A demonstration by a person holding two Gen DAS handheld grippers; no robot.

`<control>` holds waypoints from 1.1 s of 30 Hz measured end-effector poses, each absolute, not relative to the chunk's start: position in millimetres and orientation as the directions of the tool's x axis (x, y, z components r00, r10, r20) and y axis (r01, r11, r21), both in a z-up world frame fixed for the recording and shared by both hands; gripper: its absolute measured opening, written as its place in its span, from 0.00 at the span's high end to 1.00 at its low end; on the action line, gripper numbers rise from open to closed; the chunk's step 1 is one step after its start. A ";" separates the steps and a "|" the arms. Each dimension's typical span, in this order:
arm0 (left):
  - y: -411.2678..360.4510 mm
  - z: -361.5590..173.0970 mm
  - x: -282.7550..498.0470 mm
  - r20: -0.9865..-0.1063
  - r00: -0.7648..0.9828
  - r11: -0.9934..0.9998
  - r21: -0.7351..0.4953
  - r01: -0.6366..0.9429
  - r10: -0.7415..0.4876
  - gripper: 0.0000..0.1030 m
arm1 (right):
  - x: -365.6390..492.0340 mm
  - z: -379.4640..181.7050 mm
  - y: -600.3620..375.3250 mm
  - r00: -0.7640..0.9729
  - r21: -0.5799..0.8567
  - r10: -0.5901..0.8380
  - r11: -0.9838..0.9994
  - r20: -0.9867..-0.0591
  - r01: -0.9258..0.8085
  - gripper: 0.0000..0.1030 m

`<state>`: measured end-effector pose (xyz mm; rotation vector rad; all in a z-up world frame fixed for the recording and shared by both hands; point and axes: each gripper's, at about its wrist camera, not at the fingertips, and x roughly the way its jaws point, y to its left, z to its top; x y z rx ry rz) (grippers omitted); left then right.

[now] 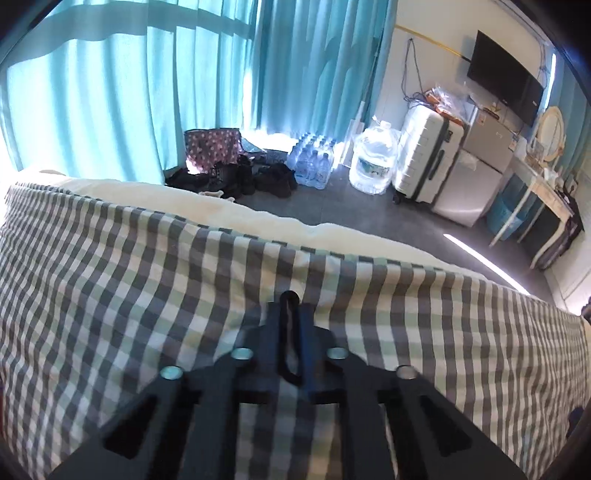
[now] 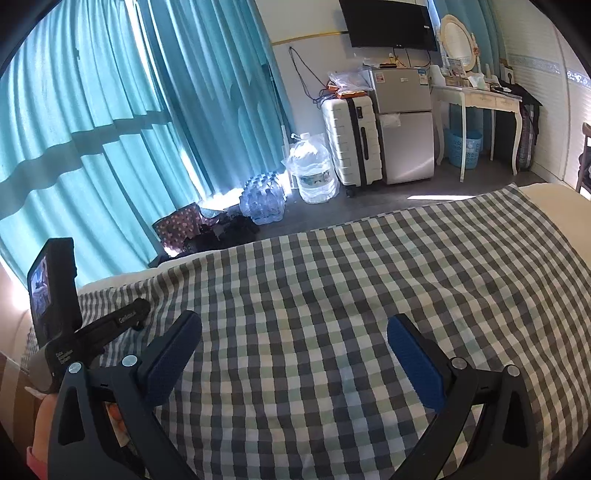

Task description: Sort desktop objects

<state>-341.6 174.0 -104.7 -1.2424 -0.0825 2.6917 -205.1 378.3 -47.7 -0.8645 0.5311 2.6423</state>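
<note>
Left gripper (image 1: pixel 290 317) jaws are shut, empty; right gripper (image 2: pixel 293 354) jaws are spread wide, empty. No sortable object is seen on the checked bedcover (image 2: pixel 369 277); one is to be located first.

Checked bedspread (image 2: pixel 369 295) lying over the bed. Teal curtains (image 1: pixel 110 110) hanging at the window. Pack of water bottles (image 1: pixel 312 162) and large water jug (image 1: pixel 373 162) sitting on the floor beside a white suitcase (image 1: pixel 424 158). Small fridge (image 2: pixel 404 129) standing under a wall television (image 2: pixel 388 24); dressing table (image 2: pixel 476 96) carrying an oval mirror (image 2: pixel 456 37).
</note>
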 end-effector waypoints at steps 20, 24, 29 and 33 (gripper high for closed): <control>2.5 59.3 -135.6 -0.596 -0.771 -0.973 -0.179 -0.148 0.226 0.96 | -128.0 17.1 224.5 -0.804 0.192 0.007 -0.970 -0.595 -0.150 0.02; -56.6 84.3 -115.9 -0.580 -0.803 -0.985 -0.166 -0.052 0.140 0.96 | -91.0 37.6 189.6 -0.804 0.240 -0.044 -0.963 -0.592 -0.125 0.02; -133.0 62.5 -104.4 -0.634 -0.769 -0.984 -0.172 0.044 0.076 0.96 | -60.6 50.4 150.3 -0.795 0.206 -0.038 -0.972 -0.606 -0.111 0.02; -156.1 33.5 -101.7 -0.675 -0.733 -0.987 -0.160 0.029 0.088 0.94 | -54.9 59.3 125.8 -0.784 0.179 -0.035 -0.979 -0.619 -0.098 0.02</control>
